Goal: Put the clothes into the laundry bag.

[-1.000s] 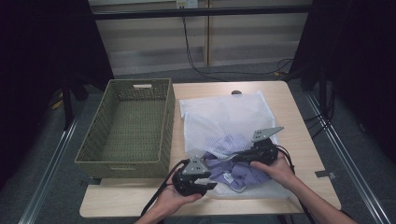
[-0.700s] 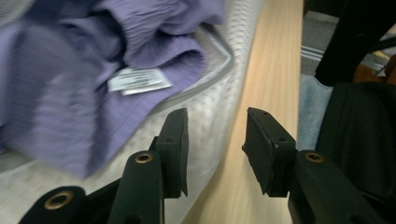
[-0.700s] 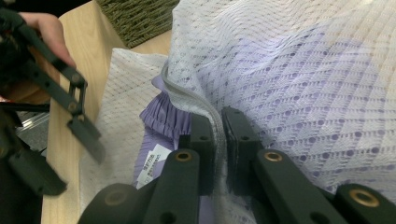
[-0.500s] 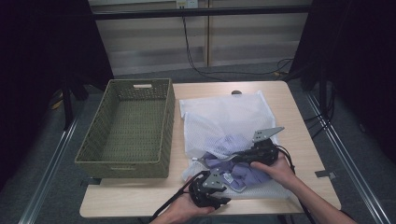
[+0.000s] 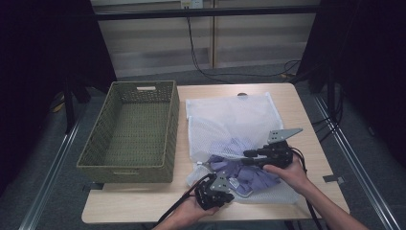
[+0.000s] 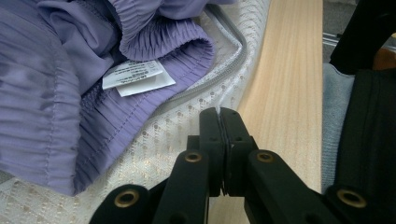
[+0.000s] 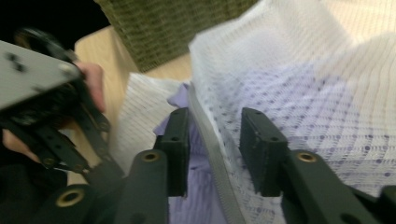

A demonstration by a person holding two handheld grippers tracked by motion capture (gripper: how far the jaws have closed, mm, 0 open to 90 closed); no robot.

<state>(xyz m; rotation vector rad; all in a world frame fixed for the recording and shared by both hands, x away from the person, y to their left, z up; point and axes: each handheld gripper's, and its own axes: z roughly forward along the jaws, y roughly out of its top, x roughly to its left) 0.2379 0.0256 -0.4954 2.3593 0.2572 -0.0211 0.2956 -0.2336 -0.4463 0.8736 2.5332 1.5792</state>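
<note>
fingers [image 6: 211, 128] shut on mesh bag [image 6: 177, 135] edge; purple garment [image 6: 56, 93] half-covered

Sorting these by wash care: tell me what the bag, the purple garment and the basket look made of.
Bag: white synthetic mesh, see-through, with a grey zip edge. Purple garment: thin woven cloth, faint sheen, gathered elastic band and sewn-in care label; probably polyester, though I can't read the label. Basket: olive woven strands, matte, possibly paper cord or plastic.
</note>
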